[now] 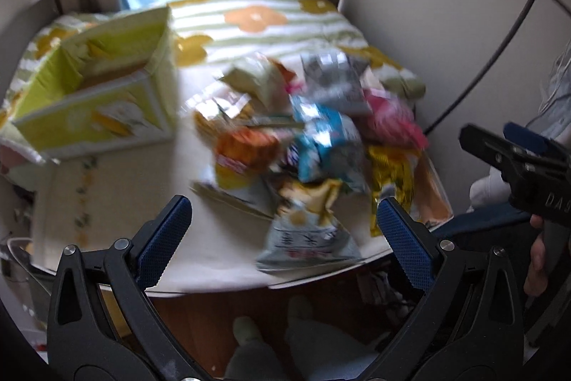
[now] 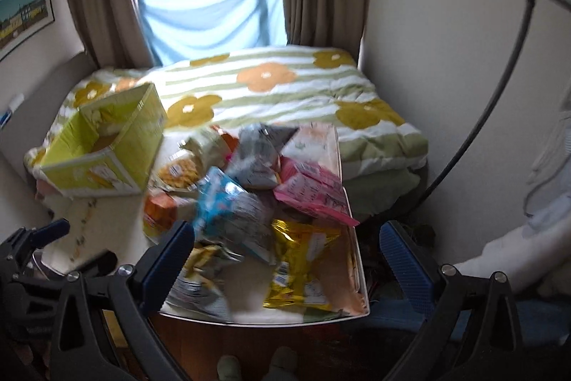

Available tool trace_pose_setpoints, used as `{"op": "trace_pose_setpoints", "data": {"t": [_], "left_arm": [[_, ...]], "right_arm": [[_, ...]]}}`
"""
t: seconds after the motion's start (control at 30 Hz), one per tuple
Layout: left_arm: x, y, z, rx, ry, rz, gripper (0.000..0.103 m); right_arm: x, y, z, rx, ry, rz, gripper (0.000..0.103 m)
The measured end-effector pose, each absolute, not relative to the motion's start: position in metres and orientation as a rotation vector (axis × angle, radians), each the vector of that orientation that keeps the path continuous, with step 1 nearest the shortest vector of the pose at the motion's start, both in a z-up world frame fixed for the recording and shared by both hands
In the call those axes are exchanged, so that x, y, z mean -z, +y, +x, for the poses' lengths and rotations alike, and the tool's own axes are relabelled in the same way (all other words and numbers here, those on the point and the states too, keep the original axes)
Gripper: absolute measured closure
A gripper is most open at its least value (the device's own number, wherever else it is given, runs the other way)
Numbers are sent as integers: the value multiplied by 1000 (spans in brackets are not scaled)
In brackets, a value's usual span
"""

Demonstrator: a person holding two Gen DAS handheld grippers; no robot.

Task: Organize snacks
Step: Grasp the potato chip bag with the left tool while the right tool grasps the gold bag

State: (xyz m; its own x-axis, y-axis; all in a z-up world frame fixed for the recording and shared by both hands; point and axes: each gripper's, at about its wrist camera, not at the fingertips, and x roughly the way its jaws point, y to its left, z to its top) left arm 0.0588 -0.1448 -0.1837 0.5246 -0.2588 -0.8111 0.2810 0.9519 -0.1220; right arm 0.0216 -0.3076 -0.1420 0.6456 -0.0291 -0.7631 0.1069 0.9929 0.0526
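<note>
Left wrist view: left tongs [image 1: 283, 225] wide open, nothing between the blue pads [image 1: 164, 240]. Tongs hover over the near edge of the table [image 1: 117, 202], not touching it. Snack pile [image 1: 307, 145] lies straight ahead of the tips, on the table. Nearest to the tips: grey-white bag [image 1: 307, 238], just fwd, closer to the right-hand pad. Beyond it: blue bag [image 1: 324, 145], orange pack [image 1: 246, 149] ahead-left, gold bag [image 1: 389, 177] ahead-right, pink bag [image 1: 389, 120] and grey bag [image 1: 335, 81] farther out. Box [image 1: 96, 95], yellow-green, open top, sits ahead-left, apart from the pile. Flowered quilt [image 1: 257, 20] lies beyond table. Right tongs [image 1: 506, 145] enter at far right, held by a hand [image 1: 539, 259]; cannot tell jaw gap here. View is motion-blurred.

Right wrist view: right tongs [image 2: 285, 256] wide open, empty. Left-hand pad [image 2: 171, 259] overlaps the pile's [image 2: 249, 195] near edge in the frame; contact cannot be told. Gold bag [image 2: 303, 259] lies between the pads' lines, just fwd. Blue bag [image 2: 225, 202] ahead, pink bag [image 2: 314, 191] ahead-right, grey bag [image 2: 257, 152] farther. Box [image 2: 107, 149] ahead-left, interior mostly hidden. Left tongs [image 2: 39, 234] visible at left edge; only a tip shows.
</note>
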Motion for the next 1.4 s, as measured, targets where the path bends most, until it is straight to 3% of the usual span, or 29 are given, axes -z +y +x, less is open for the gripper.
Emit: {"op": "trace_pose_setpoints", "data": {"t": [0.33,0.47,0.73,1.0,1.1,1.2,1.4], "left_arm": [[260,-181,74,290,1072,24,3],[283,-188,79,266,1109,33,13],[295,-193,82,246,1136,32,17],[303,-196,92,226,1146,59,43],[302,-197,92,223,1143,66,45],[301,-197,90,221,1141,76,47],[298,-198,86,225,1144,73,49]], "right_arm": [[229,-331,54,-10,1045,151,0],[247,-332,60,-30,1075,166,0],[267,-331,68,-51,1116,184,0],[280,-335,74,-48,1137,199,0],[284,-334,76,-47,1143,200,1],[290,-332,79,-50,1152,183,8],[302,-328,80,-55,1199,170,38]]}}
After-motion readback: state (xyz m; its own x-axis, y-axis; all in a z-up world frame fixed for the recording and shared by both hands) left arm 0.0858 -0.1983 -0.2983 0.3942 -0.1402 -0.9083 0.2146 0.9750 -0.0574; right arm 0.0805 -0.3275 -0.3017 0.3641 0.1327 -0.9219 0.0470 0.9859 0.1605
